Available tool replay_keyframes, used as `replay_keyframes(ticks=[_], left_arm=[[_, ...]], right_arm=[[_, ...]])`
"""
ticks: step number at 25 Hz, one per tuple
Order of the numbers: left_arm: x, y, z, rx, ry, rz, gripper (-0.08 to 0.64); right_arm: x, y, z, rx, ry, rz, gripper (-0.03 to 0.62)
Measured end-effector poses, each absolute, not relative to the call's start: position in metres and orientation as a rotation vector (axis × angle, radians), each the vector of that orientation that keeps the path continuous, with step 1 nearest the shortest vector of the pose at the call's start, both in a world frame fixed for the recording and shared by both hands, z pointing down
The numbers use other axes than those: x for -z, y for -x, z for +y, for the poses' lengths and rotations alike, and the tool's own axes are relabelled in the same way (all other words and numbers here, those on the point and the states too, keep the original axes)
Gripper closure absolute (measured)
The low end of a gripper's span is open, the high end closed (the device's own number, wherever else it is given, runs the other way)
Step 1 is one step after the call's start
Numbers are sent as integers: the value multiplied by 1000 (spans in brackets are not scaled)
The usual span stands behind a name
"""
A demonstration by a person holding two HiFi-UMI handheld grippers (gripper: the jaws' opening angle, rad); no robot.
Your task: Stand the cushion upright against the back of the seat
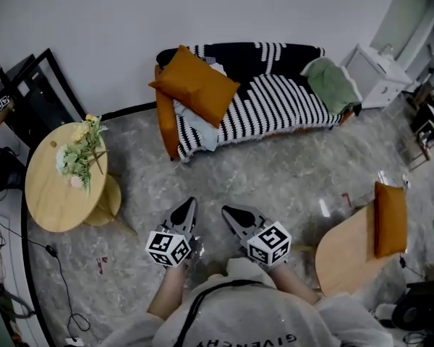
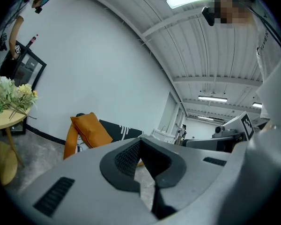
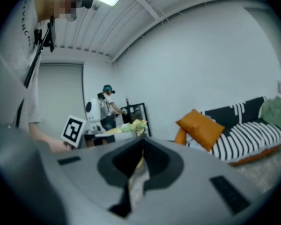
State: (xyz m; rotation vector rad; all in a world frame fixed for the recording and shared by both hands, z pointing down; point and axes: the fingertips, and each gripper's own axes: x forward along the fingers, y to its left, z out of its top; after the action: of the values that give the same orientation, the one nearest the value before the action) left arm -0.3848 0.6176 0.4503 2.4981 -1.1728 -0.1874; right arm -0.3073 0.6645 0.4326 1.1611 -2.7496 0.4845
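An orange cushion stands tilted at the left end of the black-and-white striped sofa, leaning towards its back and orange armrest. The left gripper view shows the cushion far ahead, and so does the right gripper view. My left gripper and right gripper hang side by side over the grey floor, well short of the sofa. Both are shut with nothing between the jaws. The left gripper and the right gripper each show closed tips.
A green cushion lies at the sofa's right end. A round wooden table with flowers stands at the left. A second wooden table with an orange pad is at the right. A white cabinet stands behind.
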Motion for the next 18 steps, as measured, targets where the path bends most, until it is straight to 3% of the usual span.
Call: replay_keyframes(ticks=[18], left_arm=[[-442, 426, 487, 221, -2448, -1357, 537]], right_arm=[[-437, 311, 508, -500, -1102, -2808, 574]])
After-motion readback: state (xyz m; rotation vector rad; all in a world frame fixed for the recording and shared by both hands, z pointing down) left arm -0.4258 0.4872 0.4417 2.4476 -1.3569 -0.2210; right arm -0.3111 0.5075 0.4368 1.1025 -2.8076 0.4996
